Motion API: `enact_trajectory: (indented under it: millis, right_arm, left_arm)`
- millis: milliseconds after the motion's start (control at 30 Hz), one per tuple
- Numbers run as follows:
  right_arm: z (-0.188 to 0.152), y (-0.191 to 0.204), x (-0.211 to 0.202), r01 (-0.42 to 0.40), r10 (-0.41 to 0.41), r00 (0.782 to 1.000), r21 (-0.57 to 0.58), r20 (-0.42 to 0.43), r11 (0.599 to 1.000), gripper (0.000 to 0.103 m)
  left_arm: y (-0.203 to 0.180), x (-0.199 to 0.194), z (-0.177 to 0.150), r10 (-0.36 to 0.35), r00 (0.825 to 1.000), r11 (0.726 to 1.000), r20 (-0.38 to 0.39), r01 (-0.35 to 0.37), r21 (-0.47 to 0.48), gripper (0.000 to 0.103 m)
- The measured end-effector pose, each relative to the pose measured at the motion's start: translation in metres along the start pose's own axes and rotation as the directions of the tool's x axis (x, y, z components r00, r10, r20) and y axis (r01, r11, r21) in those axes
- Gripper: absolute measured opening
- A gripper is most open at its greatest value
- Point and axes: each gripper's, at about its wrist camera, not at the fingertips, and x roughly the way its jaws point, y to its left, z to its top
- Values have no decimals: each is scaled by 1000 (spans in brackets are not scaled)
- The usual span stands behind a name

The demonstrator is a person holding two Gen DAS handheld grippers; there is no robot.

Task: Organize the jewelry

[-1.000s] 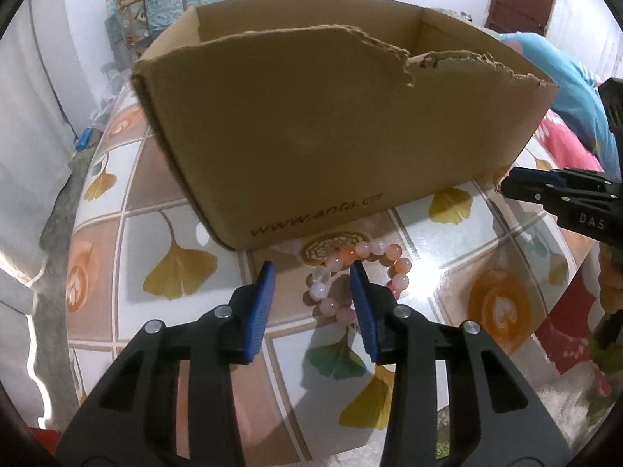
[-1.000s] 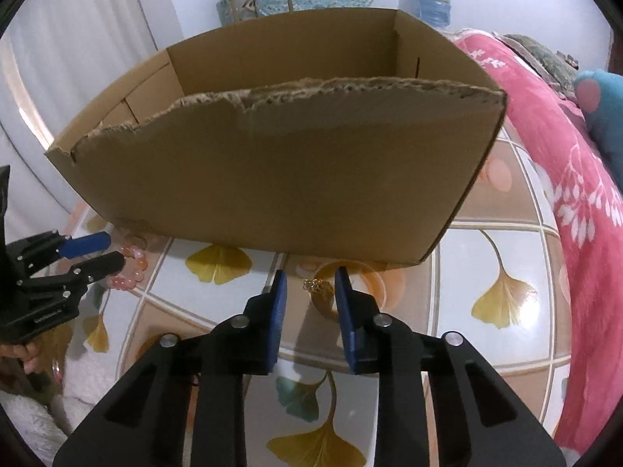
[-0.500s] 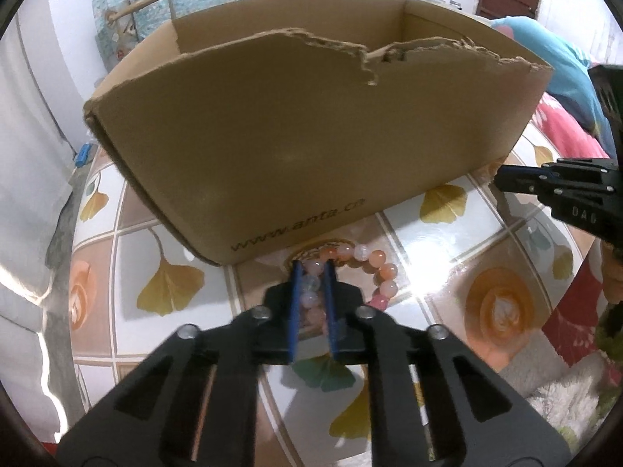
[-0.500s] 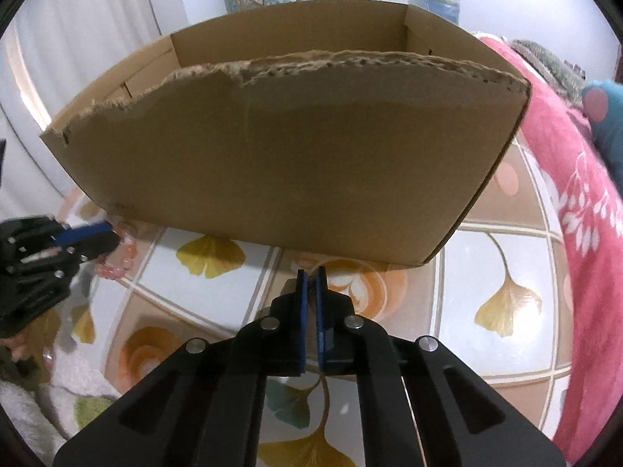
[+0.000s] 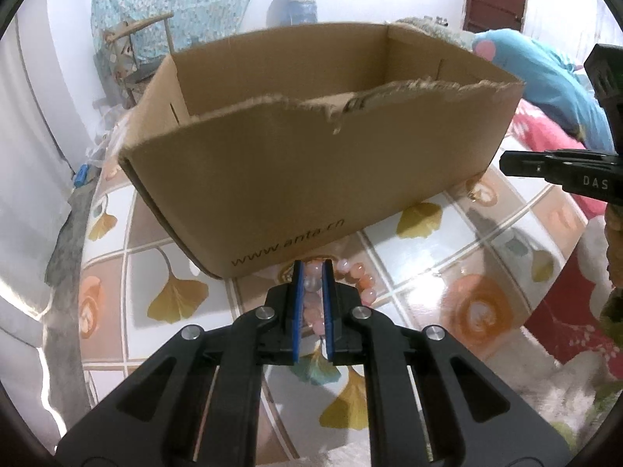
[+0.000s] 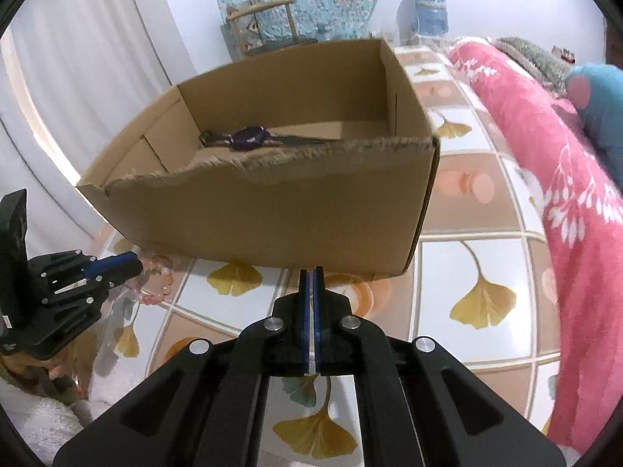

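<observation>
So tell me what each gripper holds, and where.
Left gripper: shut on the bead bracelet, clamping one side of its loop. Right gripper: shut; something small glints between its pads, unidentifiable.

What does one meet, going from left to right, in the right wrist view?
left gripper → pink bead bracelet → right gripper → pink blanket

Brown cardboard box (image 5: 311,179) with dark lettering; pink and peach bead bracelet (image 5: 360,278); worktop (image 6: 479,260) tiled white, tan and orange with yellow ginkgo leaves; black grippers with blue pads (image 5: 298,303); pink floral blanket (image 6: 553,163)
</observation>
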Motion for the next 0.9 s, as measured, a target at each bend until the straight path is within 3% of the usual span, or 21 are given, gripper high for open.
enact_trajectory:
  millis: [167,267,333,400,633,667,733,900]
  right_arm:
    - [1,-1,-11,-7,7,1000,-7,25,1000,2]
    - [-2,2,-1,-45,45,999,-29,-14,999,3]
    - [-5,4,12,-57,55,997,-52,-47,997,22]
    - [-8,4,26,-37,33,998,-74,-62,997,25]
    - [-6,5,47,-5,-6,997,-131,-81,991,24]
    - [-6,7,47,3,-15,997,-147,-80,989,21]
    - [-8,13,47,22,-37,996,-186,-80,982,5]
    - [-13,17,43,15,-31,996,-180,-84,984,4]
  left_arm:
    - [-1,-21,0,-7,999,1000,42,7,10,8]
    - [-5,-27,0,-6,998,1000,57,4,22,8]
    - [-8,-26,0,-1,998,1000,60,-1,24,8]
    - [-6,-24,2,2,998,1000,56,-3,25,8]
    - [-4,-27,5,13,998,1000,60,-15,25,8]
    - [-3,-28,6,14,998,1000,61,-16,22,8]
    - [-1,-28,5,16,998,1000,62,-18,18,8]
    - [2,-32,3,16,997,1000,69,-16,8,8]
